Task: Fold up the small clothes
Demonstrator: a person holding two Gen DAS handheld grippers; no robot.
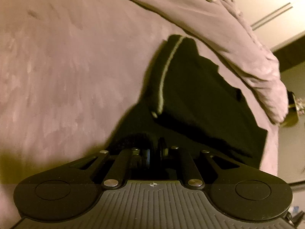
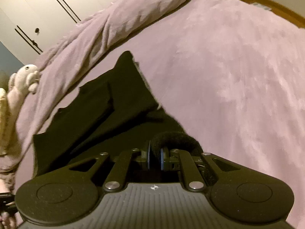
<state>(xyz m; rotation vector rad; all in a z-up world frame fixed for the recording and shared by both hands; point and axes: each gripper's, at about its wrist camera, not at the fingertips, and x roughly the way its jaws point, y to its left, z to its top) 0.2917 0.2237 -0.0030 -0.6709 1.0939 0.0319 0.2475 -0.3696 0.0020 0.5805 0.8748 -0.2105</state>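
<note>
A small black garment (image 1: 198, 99) with a pale stripe along one seam lies on the mauve bedspread (image 1: 66, 66). My left gripper (image 1: 154, 152) is shut on a thick edge of the black garment, which bunches just left of the jaws. In the right wrist view the same garment (image 2: 99, 110) spreads to the left and ahead. My right gripper (image 2: 154, 155) is shut on another rolled edge of it, the fabric curling over the blue-padded fingers (image 2: 162, 159). Both grippers hold the cloth low over the bed.
A folded-back mauve duvet (image 2: 106, 28) runs along the far side of the garment. A plush toy (image 2: 24, 78) lies at the left by the duvet. White wardrobe doors (image 2: 38, 5) stand behind the bed. A wooden floor strip (image 2: 276, 7) shows at the far right.
</note>
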